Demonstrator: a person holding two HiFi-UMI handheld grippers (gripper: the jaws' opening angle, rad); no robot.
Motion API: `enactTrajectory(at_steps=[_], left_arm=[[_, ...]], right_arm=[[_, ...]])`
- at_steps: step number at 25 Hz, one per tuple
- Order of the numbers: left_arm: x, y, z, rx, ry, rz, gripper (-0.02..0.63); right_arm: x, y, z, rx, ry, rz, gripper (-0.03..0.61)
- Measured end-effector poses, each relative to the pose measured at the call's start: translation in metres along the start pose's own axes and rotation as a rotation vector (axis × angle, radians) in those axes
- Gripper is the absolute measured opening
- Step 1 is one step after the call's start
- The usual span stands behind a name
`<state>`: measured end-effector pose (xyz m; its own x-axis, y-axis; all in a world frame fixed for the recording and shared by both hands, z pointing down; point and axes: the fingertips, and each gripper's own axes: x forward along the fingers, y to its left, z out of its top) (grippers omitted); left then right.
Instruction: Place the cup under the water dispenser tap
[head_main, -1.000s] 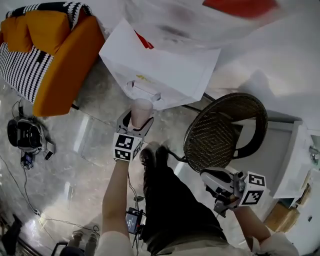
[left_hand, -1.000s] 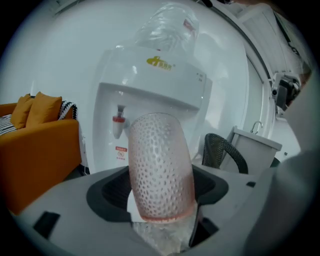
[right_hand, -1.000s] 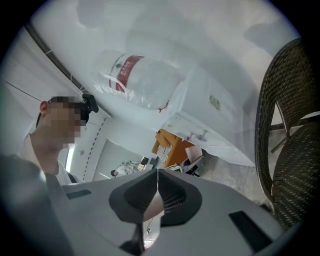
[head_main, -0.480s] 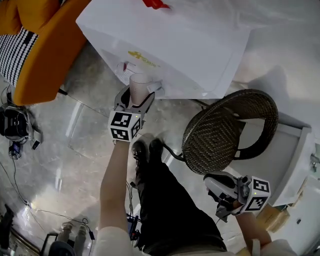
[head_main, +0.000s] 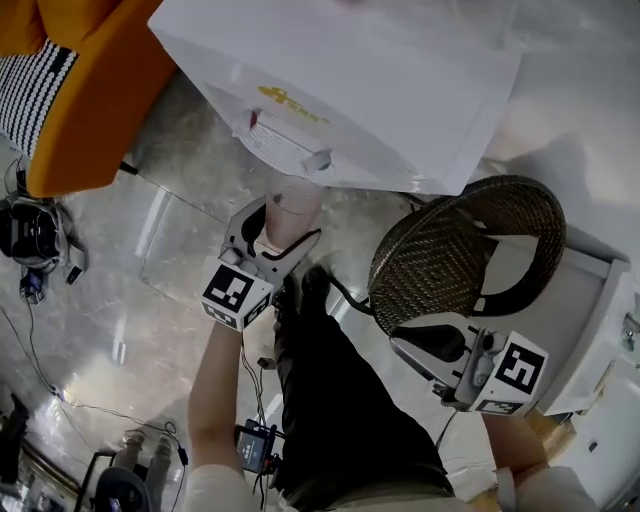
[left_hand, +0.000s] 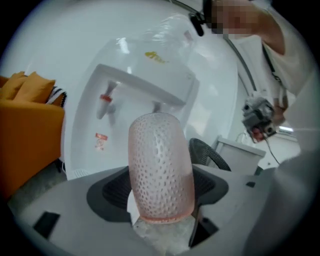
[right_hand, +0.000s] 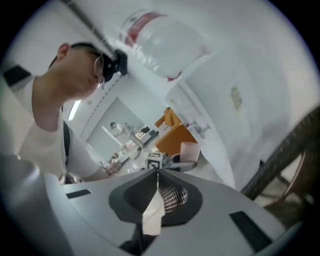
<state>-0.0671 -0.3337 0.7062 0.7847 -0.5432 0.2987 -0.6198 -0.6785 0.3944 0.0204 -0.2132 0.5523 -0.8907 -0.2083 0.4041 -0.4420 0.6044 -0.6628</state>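
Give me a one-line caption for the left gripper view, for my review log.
Left gripper shut on a pink dimpled cup, pointed at the white water dispenser ahead.

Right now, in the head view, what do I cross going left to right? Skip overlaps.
orange sofa → cup clamped in the left gripper → wicker chair → white cabinet. Left out: water dispenser and the shut right gripper, since both overlap others.

Head view: above, steeply down onto the water dispenser (head_main: 400, 100) and floor (head_main: 120, 280). Left gripper view: low, close, facing the water dispenser's front. Right gripper view: low, tilted, farther off. All share the water dispenser.
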Motion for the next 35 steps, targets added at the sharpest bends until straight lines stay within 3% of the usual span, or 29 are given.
enactTrajectory(at_steps=[2,4,5,6,7,11,13,16,19,21,26,32,34,35], left_arm=[[-0.015,-0.032,0.001,0.104,0.050,-0.063,0.396],[-0.026,-0.051,-0.001,0.173,0.083,-0.094,0.396],[-0.029,-0.056,-0.001,0.190,0.089,-0.095,0.396],[-0.031,-0.059,-0.002,0.203,0.092,-0.091,0.396],[-0.031,-0.060,-0.002,0.219,0.095,-0.085,0.396],[-0.032,-0.061,0.001,0.306,0.116,-0.076,0.396],[-0.031,-0.060,0.000,0.349,0.123,-0.076,0.396],[-0.031,-0.051,-0.004,0.392,0.135,-0.048,0.396],[-0.031,-0.039,-0.013,0.425,0.154,-0.007,0.396],[-0.028,-0.023,-0.019,0.424,0.166,0.038,0.396],[-0.016,0.026,-0.047,0.352,0.245,0.127,0.396],[-0.005,0.043,-0.070,0.307,0.309,0.175,0.394],[0.003,0.048,-0.068,0.307,0.308,0.187,0.352],[0.007,0.053,-0.066,0.309,0.303,0.195,0.293]], right_arm=[[0.016,-0.003,0.014,-0.194,0.062,-0.023,0.028],[0.033,-0.008,0.022,-0.326,0.138,-0.029,0.031],[0.042,-0.010,0.020,-0.360,0.194,-0.029,0.063],[0.051,-0.013,0.015,-0.379,0.255,-0.032,0.179],[0.062,-0.016,0.010,-0.404,0.309,-0.039,0.216],[0.107,-0.031,0.005,-0.679,0.428,-0.093,0.215],[0.121,-0.037,0.004,-0.749,0.468,-0.105,0.210],[0.137,-0.038,-0.006,-0.790,0.545,-0.064,0.094],[0.151,-0.039,-0.015,-0.839,0.604,-0.056,0.069],[0.160,-0.047,-0.019,-0.885,0.631,-0.099,0.045],[0.187,-0.081,-0.011,-0.902,0.648,-0.239,0.037],[0.206,-0.127,-0.013,-0.914,0.732,-0.328,0.037],[0.212,-0.137,-0.013,-0.908,0.757,-0.352,0.037],[0.215,-0.142,-0.013,-0.904,0.767,-0.367,0.037]])
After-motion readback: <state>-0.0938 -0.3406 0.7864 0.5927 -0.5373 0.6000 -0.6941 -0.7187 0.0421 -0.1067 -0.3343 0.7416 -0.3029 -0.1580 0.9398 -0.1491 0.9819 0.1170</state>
